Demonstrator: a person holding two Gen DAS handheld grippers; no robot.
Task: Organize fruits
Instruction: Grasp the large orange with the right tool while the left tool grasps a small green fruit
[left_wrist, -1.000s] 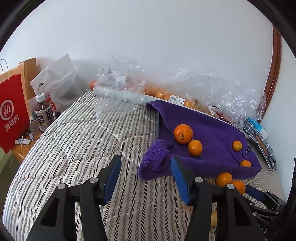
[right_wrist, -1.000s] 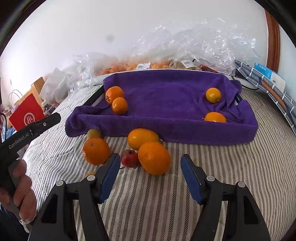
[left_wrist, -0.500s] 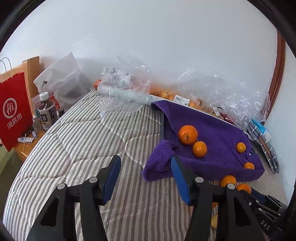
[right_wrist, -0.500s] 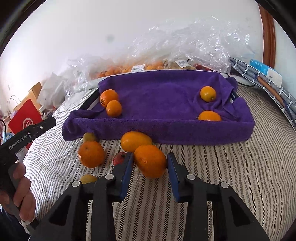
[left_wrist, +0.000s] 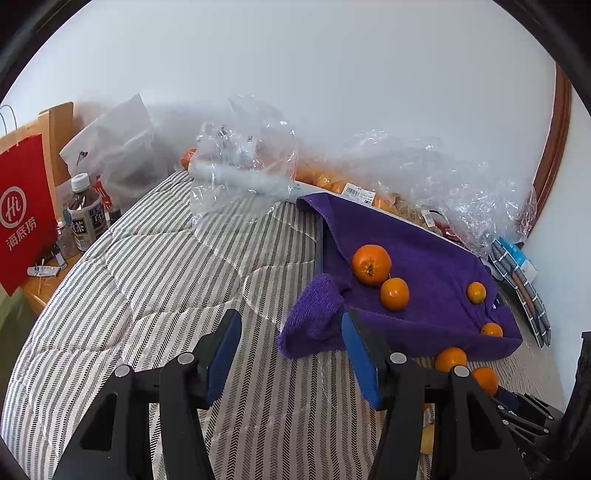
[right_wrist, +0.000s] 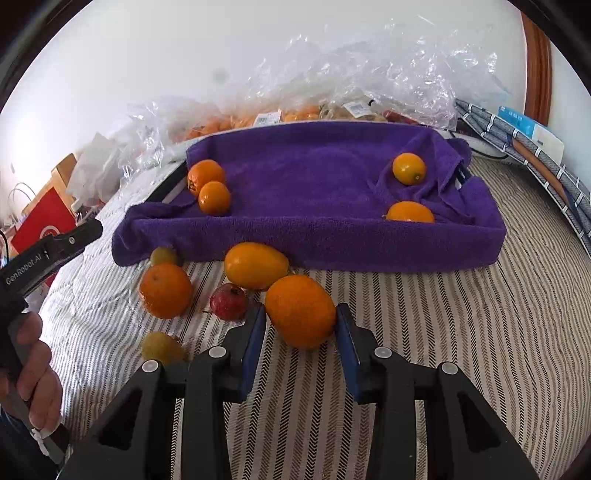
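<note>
On striped quilted bedding (right_wrist: 443, 332): right gripper (right_wrist: 300, 325) pinching large round orange (right_wrist: 300, 312), jaws just closed; left gripper (left_wrist: 291, 354) spread, empty.

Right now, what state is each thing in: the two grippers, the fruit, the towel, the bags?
Right gripper: has just closed on the big orange, on the bed.
Left gripper: open, holding nothing.
Purple towel: draped over a tray, four oranges on it.
Pomegranate: loose on the striped quilt.
Plastic bags: crumpled, fruit inside.
Tea bottle: upright, capped.
</note>
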